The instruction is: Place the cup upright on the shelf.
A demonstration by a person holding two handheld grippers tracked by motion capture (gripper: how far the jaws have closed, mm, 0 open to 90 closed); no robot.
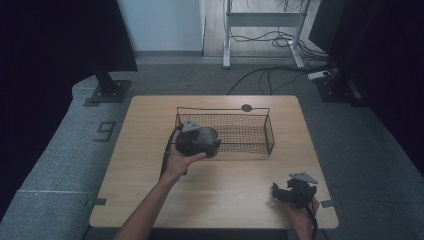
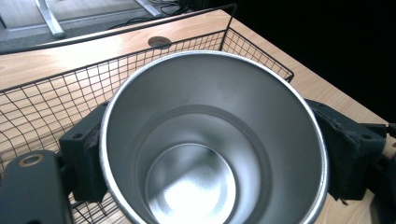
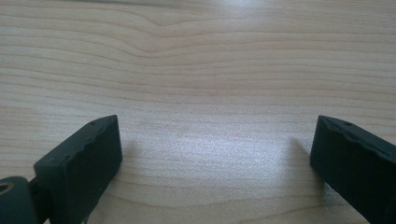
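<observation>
**Steel cup held at the basket's left end**

At the left, the left hand-held gripper (image 1: 200,141) pinches a metal cup (image 1: 206,136) between its two black jaws, one pressed against each side of the cup's wall. The cup is round, silver and unpainted, with a thin bright rim; in the left gripper view its mouth (image 2: 212,140) faces the camera and the inside shows a brushed, dull sheen, a step partway down the wall and a flat, lighter bottom. It holds nothing. The cup sits at the left end of the wire basket (image 1: 260,131), a black rectangular mesh basket standing toward the far side of the wooden surface (image 1: 150,170); whether the cup rests on the mesh floor or hangs above it cannot be told.

At the right, well apart from the basket, the right hand-held gripper (image 1: 286,193) lies low near the front right corner of the surface, its jaws spread wide over bare wood, gripping nothing.
</observation>
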